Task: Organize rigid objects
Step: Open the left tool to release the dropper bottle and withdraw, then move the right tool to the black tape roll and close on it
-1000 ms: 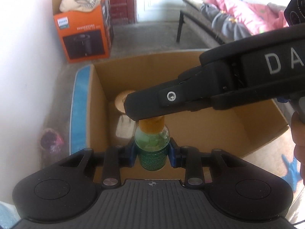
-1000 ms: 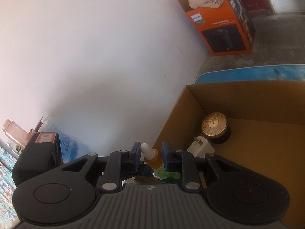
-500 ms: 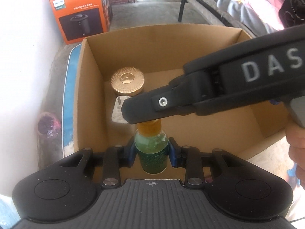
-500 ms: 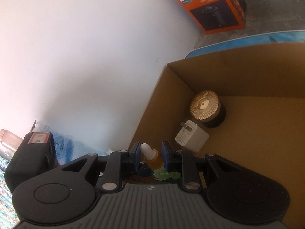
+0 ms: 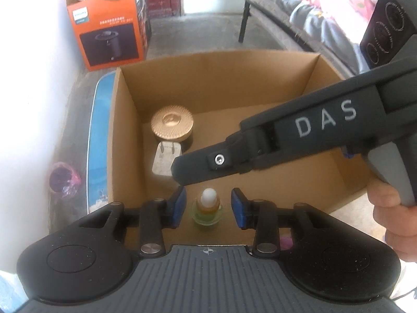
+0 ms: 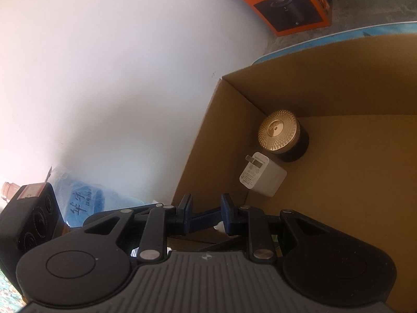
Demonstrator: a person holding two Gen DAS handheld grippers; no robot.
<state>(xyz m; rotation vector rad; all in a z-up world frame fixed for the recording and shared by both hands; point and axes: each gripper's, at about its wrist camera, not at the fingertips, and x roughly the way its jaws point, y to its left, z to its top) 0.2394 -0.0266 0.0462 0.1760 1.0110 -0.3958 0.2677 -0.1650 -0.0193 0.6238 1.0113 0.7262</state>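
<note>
I was opening L gripper [image 5: 208, 206] to leave dropper bottle [image 5: 208, 207] upright in cardboard box [image 5: 221, 78]; R gripper [image 6: 206, 210] stayed narrow, apparently empty.

left gripper [image 5: 208, 206] jaws opening; dropper bottle [image 5: 207, 208] released, standing in box [image 5: 260, 78]

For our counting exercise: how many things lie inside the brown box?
3: a gold-lidded jar near the far left corner, a white charger just before it, a dropper bottle nearest; others may be hidden.
</note>
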